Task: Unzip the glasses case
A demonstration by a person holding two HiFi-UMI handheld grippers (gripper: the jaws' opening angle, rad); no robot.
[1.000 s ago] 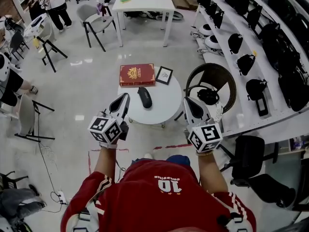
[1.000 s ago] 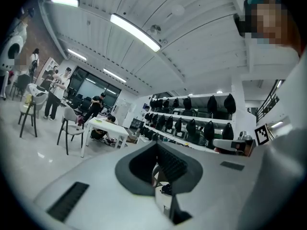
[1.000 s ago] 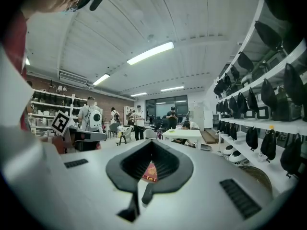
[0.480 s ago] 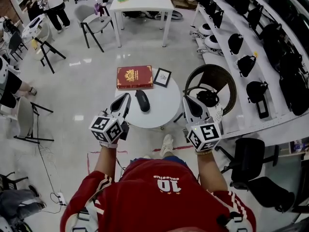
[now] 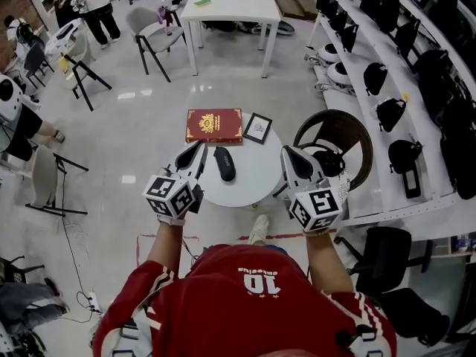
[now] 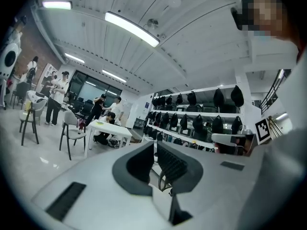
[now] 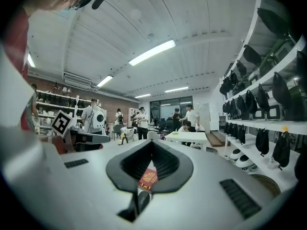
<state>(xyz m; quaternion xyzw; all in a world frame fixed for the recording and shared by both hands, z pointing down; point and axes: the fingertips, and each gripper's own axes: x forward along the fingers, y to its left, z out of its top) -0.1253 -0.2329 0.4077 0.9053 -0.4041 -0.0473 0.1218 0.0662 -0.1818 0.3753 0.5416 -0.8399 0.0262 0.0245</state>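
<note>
The black glasses case lies zipped shut on the small round white table, with a red book and a small framed picture behind it. My left gripper hovers at the table's left edge, shut and empty, to the left of the case. At the table's right edge is my right gripper, also shut and empty. In the right gripper view the case and the book show through the gap under the closed tips. The left gripper view looks out level over the room, so the case is hidden there.
A brown round chair holding a headset stands right of the table. Shelves of black bags run along the right. A white table, chairs and people are farther back and to the left.
Both grippers have come forward toward the round table, which now lies closer beneath them. A foot has appeared below the table's near edge. Jaws unchanged.
</note>
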